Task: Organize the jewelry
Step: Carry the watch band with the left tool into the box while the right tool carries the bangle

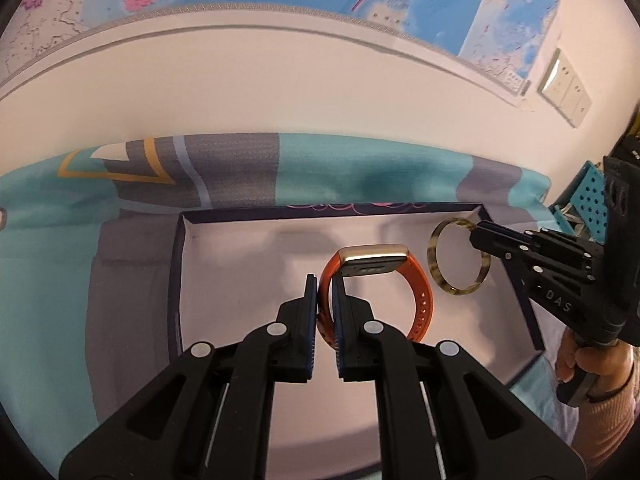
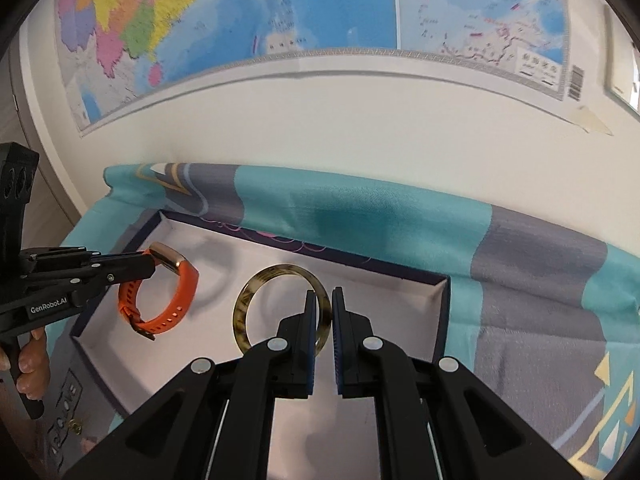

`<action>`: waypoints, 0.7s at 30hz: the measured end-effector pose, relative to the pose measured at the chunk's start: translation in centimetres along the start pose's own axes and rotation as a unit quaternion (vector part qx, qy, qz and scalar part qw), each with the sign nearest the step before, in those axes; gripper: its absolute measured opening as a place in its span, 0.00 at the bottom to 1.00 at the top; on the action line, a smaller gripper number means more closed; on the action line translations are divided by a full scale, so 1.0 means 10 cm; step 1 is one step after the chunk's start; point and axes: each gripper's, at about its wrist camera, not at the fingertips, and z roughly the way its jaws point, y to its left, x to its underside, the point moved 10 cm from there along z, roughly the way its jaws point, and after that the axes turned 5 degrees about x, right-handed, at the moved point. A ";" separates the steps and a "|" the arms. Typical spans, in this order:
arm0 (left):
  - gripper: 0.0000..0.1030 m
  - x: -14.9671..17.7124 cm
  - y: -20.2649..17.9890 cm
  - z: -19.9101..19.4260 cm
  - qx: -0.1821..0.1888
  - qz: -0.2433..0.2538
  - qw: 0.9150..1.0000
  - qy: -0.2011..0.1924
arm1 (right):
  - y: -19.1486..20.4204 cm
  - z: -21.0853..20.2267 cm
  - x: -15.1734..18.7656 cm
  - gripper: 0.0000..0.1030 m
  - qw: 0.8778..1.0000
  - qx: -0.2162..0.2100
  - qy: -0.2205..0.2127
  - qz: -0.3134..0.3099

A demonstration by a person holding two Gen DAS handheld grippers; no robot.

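Fingers of the left gripper clamp the orange watch strap; the right gripper pinches the bangle at its three o'clock edge, both above the box.

A white wall is seen behind, on which colourful maps are hung; wall sockets are fixed at the right.

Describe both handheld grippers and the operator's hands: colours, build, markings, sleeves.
Both are matte black plastic linkage grippers with silver pivot rivets and blue ribbed pads on the fingers. The left gripper has white "GenRobot.AI" lettering; the right gripper shows "DAS" on its side. No cables visible. The right hand wears a pink knit sleeve; the left hand shows bare fingers only.
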 end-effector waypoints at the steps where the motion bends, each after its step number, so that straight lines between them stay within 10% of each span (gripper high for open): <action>1: 0.08 -0.01 0.01 0.04 0.000 -0.003 1.000 0.003 | 0.00 0.04 -0.01 0.06 1.000 0.002 0.004 -0.003; 21: 0.08 -0.24 0.19 0.50 -0.041 -0.029 0.998 0.045 | -0.01 0.48 -0.05 0.03 0.997 0.038 0.057 -0.031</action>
